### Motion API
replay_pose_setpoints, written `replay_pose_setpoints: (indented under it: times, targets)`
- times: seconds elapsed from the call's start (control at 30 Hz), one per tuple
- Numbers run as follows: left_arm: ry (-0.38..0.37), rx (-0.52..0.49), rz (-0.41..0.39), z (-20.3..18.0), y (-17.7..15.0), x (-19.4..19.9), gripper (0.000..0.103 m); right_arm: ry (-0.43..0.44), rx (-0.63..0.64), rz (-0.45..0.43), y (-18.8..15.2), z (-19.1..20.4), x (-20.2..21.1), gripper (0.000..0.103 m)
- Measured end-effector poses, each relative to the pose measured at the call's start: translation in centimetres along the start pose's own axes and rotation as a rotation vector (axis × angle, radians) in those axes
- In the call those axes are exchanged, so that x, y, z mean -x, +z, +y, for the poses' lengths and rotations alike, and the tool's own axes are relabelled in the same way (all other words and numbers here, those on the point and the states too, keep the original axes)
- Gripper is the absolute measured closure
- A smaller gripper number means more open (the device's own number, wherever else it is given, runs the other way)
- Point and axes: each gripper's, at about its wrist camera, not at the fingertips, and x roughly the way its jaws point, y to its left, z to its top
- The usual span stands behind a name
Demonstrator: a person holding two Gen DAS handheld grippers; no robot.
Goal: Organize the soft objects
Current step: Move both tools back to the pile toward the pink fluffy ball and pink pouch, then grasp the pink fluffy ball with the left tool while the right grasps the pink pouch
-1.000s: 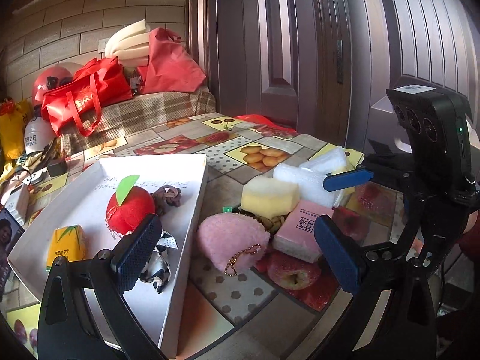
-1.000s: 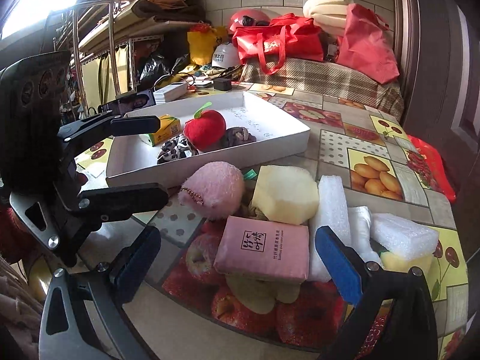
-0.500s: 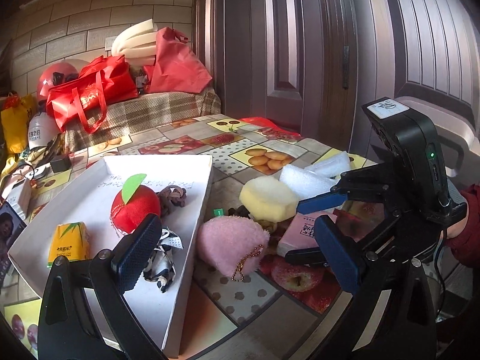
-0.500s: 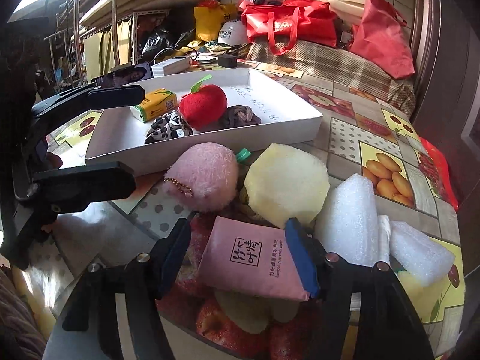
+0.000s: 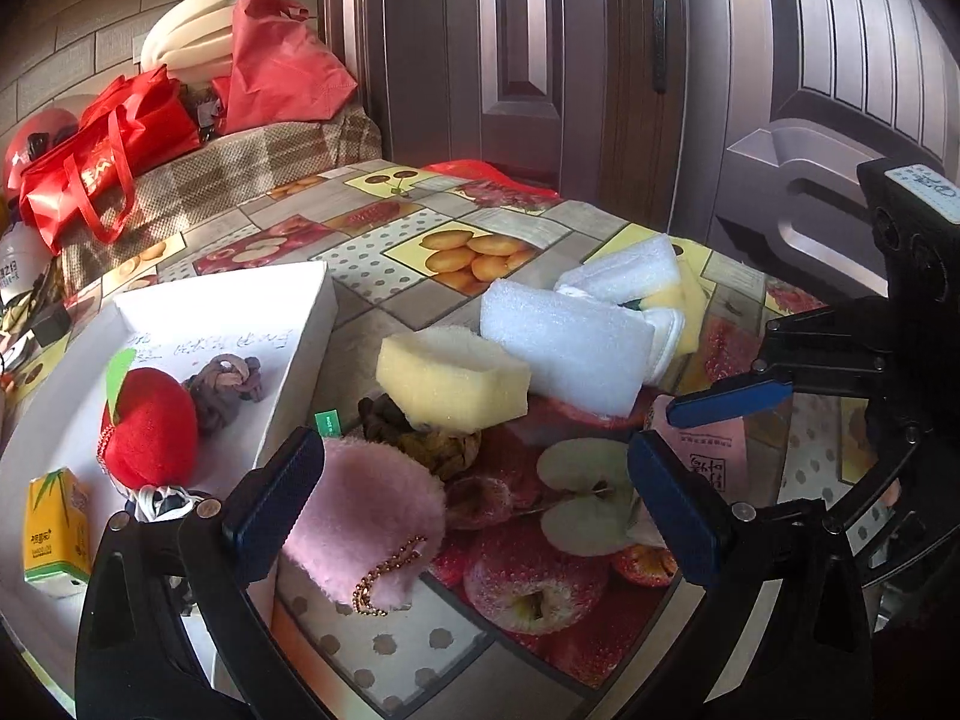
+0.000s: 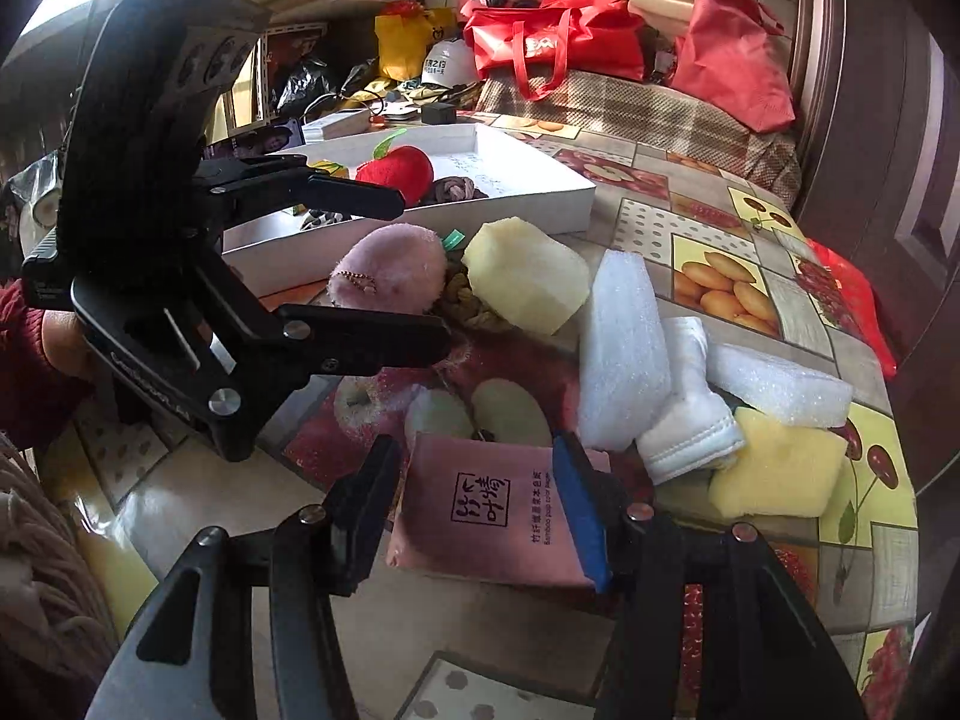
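Tissue pack [image 6: 501, 510], pink and printed, lies flat on the fruit-print tablecloth [image 6: 708, 228] squarely between your right gripper's [image 6: 480, 507] jaws, which have just been closing and now press its two long sides. It should be light and squashy under a slick wrapper, so hold across the middle of the long sides, where you are, and squeeze only enough to stop it sliding; a harder pinch will likely buckle it.

Just beyond the right jaws sit the white foam block [image 6: 624, 354] and a rolled white cloth [image 6: 690, 402], with a yellow sponge [image 6: 774, 468] to the outer side. Your left gripper [image 5: 474, 510] stands wide and empty, its near jaw beside the pink plush pouch [image 5: 366, 516], which lies between the jaws but untouched. Ahead of them is the yellow sponge block [image 5: 450, 378]; off the near jaw's side is the white tray [image 5: 300, 360] holding a red plush apple [image 5: 150, 426].

Compared with a second ago, your right jaws were spread well clear of the pack and it lay further ahead; your left gripper has come closer over the pouch.
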Motion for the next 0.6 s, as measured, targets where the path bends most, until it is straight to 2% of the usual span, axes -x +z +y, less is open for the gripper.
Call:
replay_pose_setpoints:
  times: [0.07, 0.17, 0.23, 0.3, 0.33, 0.4, 0.43, 0.47, 0.53, 0.6]
  targets:
    - [0.0, -0.017, 0.047, -0.4, 0.0, -0.9, 0.001, 0.004, -0.028, -0.015, -0.4, -0.4, 0.3, 0.05]
    - [-0.061, -0.022, 0.055, -1.2, -0.6, -0.3, 0.001, 0.01, -0.057, -0.033, -0.6, -0.8, 0.5, 0.05]
    - [-0.05, -0.007, 0.048, -1.6, -1.2, 0.8, 0.002, 0.008, -0.051, -0.035, -0.7, -0.7, 0.6, 0.05]
    - [-0.168, 0.06, 0.056, -1.3, -2.1, 2.0, 0.001, 0.01, -0.056, -0.045, -0.8, -0.7, 0.8, 0.049]
    - [-0.181, 0.098, 0.047, -1.0, -2.4, 2.8, 0.001, 0.024, -0.072, -0.056, -0.9, -0.9, 1.1, 0.049]
    - [-0.134, 0.123, -0.006, -0.4, -2.8, 4.5, 0.001, 0.058, -0.112, -0.083, -1.2, -1.3, 1.7, 0.049]
    - [-0.094, 0.118, -0.037, -0.1, -2.7, 5.2, 0.001, 0.066, -0.129, -0.098, -1.3, -1.5, 2.1, 0.046]
    - [-0.048, 0.11, -0.057, 0.3, -2.6, 5.5, 0.001, 0.061, -0.146, -0.115, -1.4, -1.7, 2.5, 0.036]
    - [0.004, 0.112, -0.052, 1.1, -2.1, 5.1, 0.001, 0.034, -0.167, -0.149, -1.4, -1.9, 3.3, 0.023]
    - [0.008, 0.135, -0.033, 1.9, -1.5, 3.9, 0.001, 0.018, -0.173, -0.153, -1.3, -1.9, 3.5, 0.023]
